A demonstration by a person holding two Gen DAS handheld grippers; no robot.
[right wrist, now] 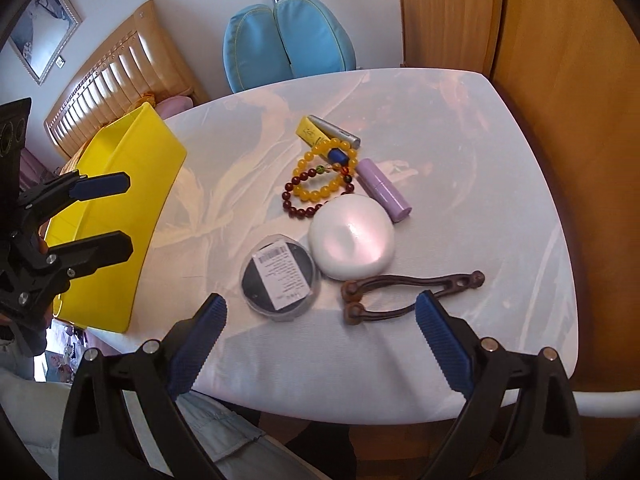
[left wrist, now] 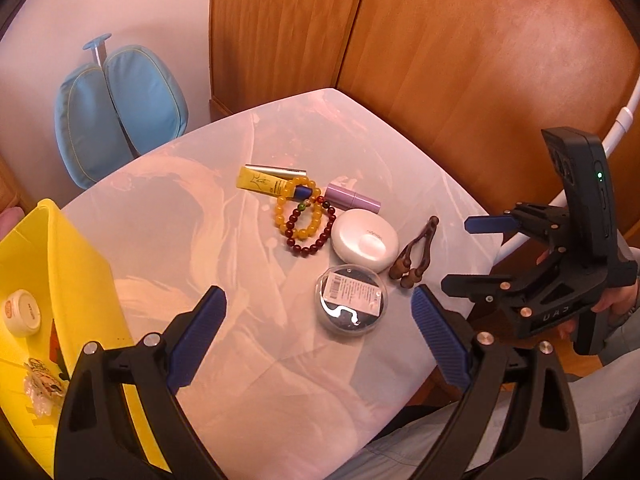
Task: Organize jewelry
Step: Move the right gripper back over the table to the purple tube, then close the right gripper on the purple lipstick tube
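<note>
Both hand-held grippers were held above the white table (right wrist: 500,208) with their blue-padded jaws spread wide and nothing between them. The left gripper (left wrist: 320,332) was seen over the table's near part, beside the yellow bin (left wrist: 80,264) at the table's left edge; the right gripper (right wrist: 320,344) was seen over the near edge, just short of a dark wooden Y-shaped piece (right wrist: 404,290).

2 bead bracelets were found near the table's middle, overlapping each other: a yellow bead bracelet (right wrist: 320,172) lay partly on a dark red bead bracelet (right wrist: 304,200). A yellow tube (right wrist: 320,132) was seen just behind them, its end reaching under or against the yellow beads. A lilac cylinder (right wrist: 382,190) lay to their right, and a white rounded case (right wrist: 352,236) sat just in front, touching or nearly touching the red beads. A round clear container (right wrist: 280,278) with a printed label was seen beside the white case, nearer the grippers.

Inside the bin, a small round white tin (left wrist: 22,312) and some pale trinkets (left wrist: 40,384) were visible; what the trinkets were could not be told. A blue chair back (right wrist: 288,44) stood beyond the table's far edge.
</note>
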